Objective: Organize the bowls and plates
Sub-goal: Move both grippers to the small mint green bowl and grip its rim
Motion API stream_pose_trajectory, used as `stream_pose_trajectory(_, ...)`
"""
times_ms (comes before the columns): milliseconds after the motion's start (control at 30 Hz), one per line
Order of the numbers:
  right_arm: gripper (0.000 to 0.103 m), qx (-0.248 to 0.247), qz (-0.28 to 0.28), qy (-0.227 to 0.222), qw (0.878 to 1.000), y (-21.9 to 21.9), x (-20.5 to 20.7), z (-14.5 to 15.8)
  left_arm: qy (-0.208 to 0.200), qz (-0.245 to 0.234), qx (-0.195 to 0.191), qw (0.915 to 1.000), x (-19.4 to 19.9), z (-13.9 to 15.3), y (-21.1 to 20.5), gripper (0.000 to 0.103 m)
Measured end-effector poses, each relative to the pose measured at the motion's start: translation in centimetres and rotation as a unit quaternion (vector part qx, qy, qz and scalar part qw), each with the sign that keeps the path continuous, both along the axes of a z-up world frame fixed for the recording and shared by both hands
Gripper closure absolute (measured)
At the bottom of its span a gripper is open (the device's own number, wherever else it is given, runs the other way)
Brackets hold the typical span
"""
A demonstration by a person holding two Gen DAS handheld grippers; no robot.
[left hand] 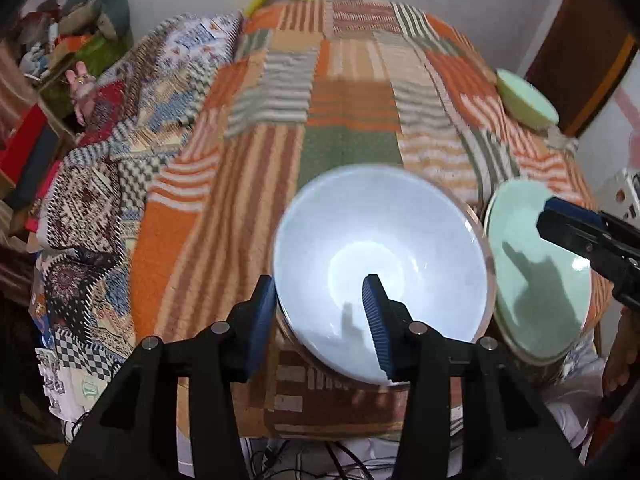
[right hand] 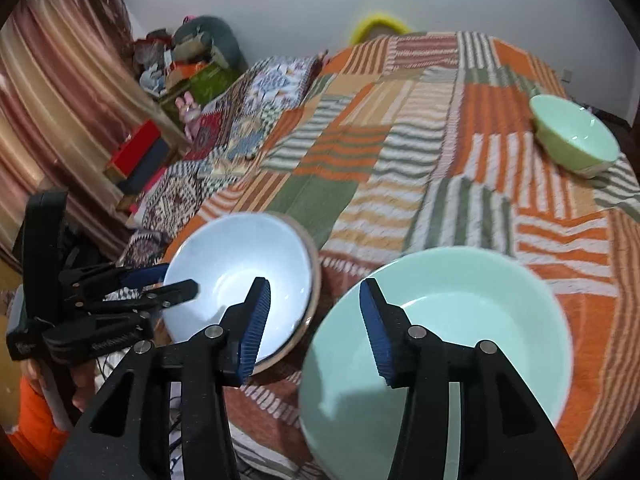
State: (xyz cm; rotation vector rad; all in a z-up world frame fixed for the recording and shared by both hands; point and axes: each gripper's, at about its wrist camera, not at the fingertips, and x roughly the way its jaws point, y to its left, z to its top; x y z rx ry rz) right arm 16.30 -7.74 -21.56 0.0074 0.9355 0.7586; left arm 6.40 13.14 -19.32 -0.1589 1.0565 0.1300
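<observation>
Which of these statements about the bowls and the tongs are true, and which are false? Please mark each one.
1. The white bowl lies next to the large pale green bowl near the front edge of the patchwork blanket. True.
2. The left tongs are clamped shut on the white bowl's rim. False: the rim is between the jaws, but they stand apart.
3. A small green bowl sits alone, farther back on the blanket. True.
4. The right tongs carry the large green bowl in the air. False: the bowl rests on the blanket and the jaws are open.
5. The white bowl is upside down. False: it is upright and empty.
</observation>
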Motion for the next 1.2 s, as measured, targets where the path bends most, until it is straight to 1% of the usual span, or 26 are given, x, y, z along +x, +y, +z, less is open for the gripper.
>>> stream_pose_trajectory(100,0.059,0.004,-0.016,-0.014,1.0,-1.3,0.6,0.9,-0.032,0.001,0.002,0.9995,-0.2,2.2,-0.1,0.051)
stream_pose_trajectory(267,0.058,0.013,-0.056,-0.035,0.998,-4.7,2.0,2.5,-0.093,-0.009,0.02,0.9954,-0.1,6.3,-1.7,0.047)
stream_pose_trajectory(300,0.058,0.015,-0.064,-0.039,0.997,-5.3,2.2,2.7,-0.106,-0.011,0.023,0.994,0.0,7.1,-2.1,0.045)
stream_pose_trajectory(400,0.053,0.02,-0.096,-0.053,0.994,-7.6,3.3,3.7,-0.136,-0.018,0.017,0.9904,0.6,8.7,-2.9,0.036)
stream_pose_trajectory(533,0.052,0.026,-0.141,-0.069,0.987,-10.7,4.7,4.8,-0.159,-0.032,0.004,0.9868,2.0,10.4,-4.3,0.035)
stream_pose_trajectory(700,0.049,0.03,-0.198,-0.078,0.977,-14.4,7.5,5.5,-0.173,-0.049,-0.021,0.9834,4.4,11.6,-5.9,0.034)
stream_pose_trajectory(800,0.049,0.025,-0.22,-0.081,0.972,-15.5,9.1,5.5,-0.178,-0.057,-0.017,0.9821,6.0,12.0,-7.1,0.034)
stream_pose_trajectory(900,0.049,0.019,-0.243,-0.078,0.967,-16.4,10.9,4.8,-0.175,-0.068,-0.006,0.9822,8.1,11.9,-8.4,0.034)
stream_pose_trajectory(967,0.049,0.018,-0.254,-0.069,0.965,-16.9,12.2,4.1,-0.167,-0.075,-0.002,0.9831,9.7,11.4,-9.1,0.034)
stream_pose_trajectory(1067,0.049,0.01,-0.263,-0.05,0.963,-17.0,14.4,2.7,-0.151,-0.084,-0.007,0.9849,11.7,10.5,-9.7,0.034)
stream_pose_trajectory(1200,0.049,0.004,-0.273,-0.012,0.962,-17.1,17.6,0.4,-0.131,-0.095,-0.008,0.9867,14.2,9.1,-10.5,0.034)
